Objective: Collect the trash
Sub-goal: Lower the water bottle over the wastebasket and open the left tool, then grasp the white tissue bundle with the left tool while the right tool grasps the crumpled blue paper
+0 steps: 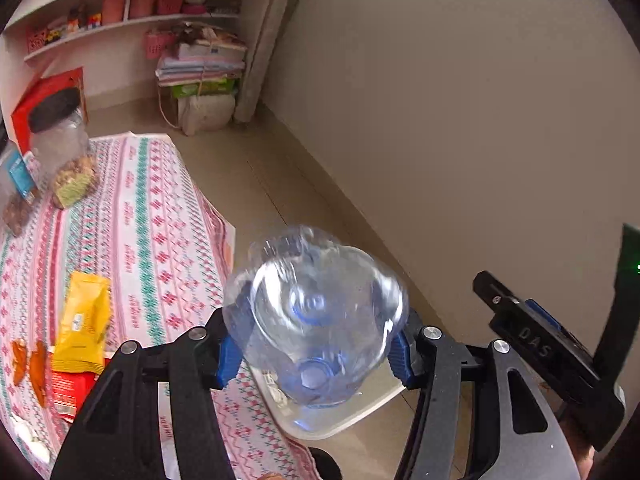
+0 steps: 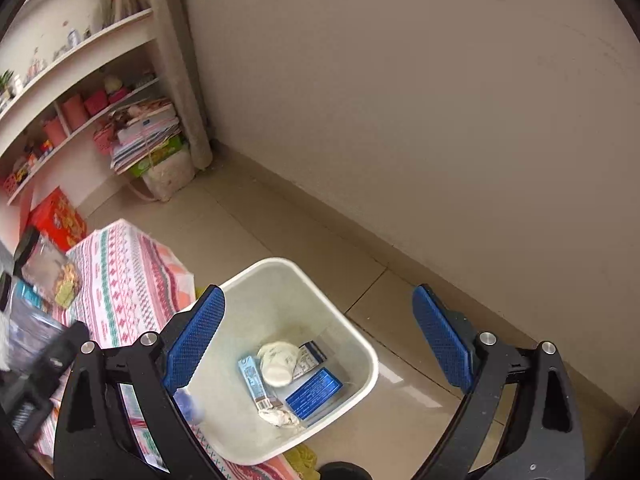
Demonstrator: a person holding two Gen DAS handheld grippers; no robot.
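Left hand-held gripper (image 1: 316,344) carries a clear plastic bottle (image 1: 316,320) between its pads, lower centre, above the white bin (image 2: 372,364). Right hand-held gripper (image 2: 320,340) spread, empty. Bin holds cartons; yellow packet (image 1: 82,324) remains on bench (image 1: 160,220).

We record the right gripper (image 2: 318,334), blue pads spread wide with nothing between them, above a white bin (image 2: 362,344) on the tiled floor. In the bin we count a crumpled white cup (image 2: 276,362), a light-blue carton (image 2: 253,380) and a dark-blue box (image 2: 314,394). A patterned cloth (image 2: 124,280) lies just beside the bin.
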